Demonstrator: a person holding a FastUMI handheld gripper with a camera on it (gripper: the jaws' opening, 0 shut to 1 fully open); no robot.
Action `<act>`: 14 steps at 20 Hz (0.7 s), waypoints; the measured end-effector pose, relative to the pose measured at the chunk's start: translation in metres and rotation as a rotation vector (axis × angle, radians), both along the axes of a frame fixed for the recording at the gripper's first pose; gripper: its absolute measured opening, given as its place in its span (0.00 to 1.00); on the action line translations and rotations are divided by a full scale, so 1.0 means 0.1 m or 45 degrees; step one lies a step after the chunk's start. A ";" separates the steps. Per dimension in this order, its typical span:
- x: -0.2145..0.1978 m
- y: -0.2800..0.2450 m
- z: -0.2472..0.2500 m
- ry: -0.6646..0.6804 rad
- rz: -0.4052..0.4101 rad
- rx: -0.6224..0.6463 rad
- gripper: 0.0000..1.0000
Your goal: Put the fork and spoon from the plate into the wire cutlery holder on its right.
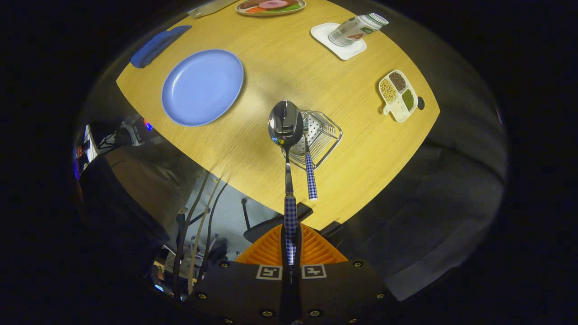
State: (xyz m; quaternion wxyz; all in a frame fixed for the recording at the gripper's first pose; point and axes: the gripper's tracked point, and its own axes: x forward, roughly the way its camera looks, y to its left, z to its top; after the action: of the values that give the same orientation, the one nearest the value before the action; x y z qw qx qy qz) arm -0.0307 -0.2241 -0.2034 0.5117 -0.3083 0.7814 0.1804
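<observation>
My gripper [291, 241] is shut on the checked handle of a spoon [285, 124], held high above the wooden table [280, 67]. The spoon's bowl points away from the fingers and hangs over the left edge of the wire cutlery holder [319, 135]. A fork [309, 174] with the same checked handle stands in the holder, its handle leaning out toward me. The blue plate [202, 86] lies bare to the left of the holder.
A white divided dish [398, 95] of beans sits right of the holder. A bottle [356, 28] lies on a white coaster at the far side, near a food plate [270, 6]. A blue cloth [156, 45] lies beyond the blue plate. A person's legs [135, 180] stand by the table's near-left edge.
</observation>
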 end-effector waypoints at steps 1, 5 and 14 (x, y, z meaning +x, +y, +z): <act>0.00 -0.03 0.00 0.006 -0.014 -0.006 0.01; -0.01 -0.24 -0.04 0.071 -0.063 -0.044 0.01; 0.17 -0.51 -0.31 0.157 -0.065 -0.136 0.01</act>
State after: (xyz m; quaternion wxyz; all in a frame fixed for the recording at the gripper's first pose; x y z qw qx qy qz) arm -0.0134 -0.2754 -0.2343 0.4498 -0.3034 0.8276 0.1442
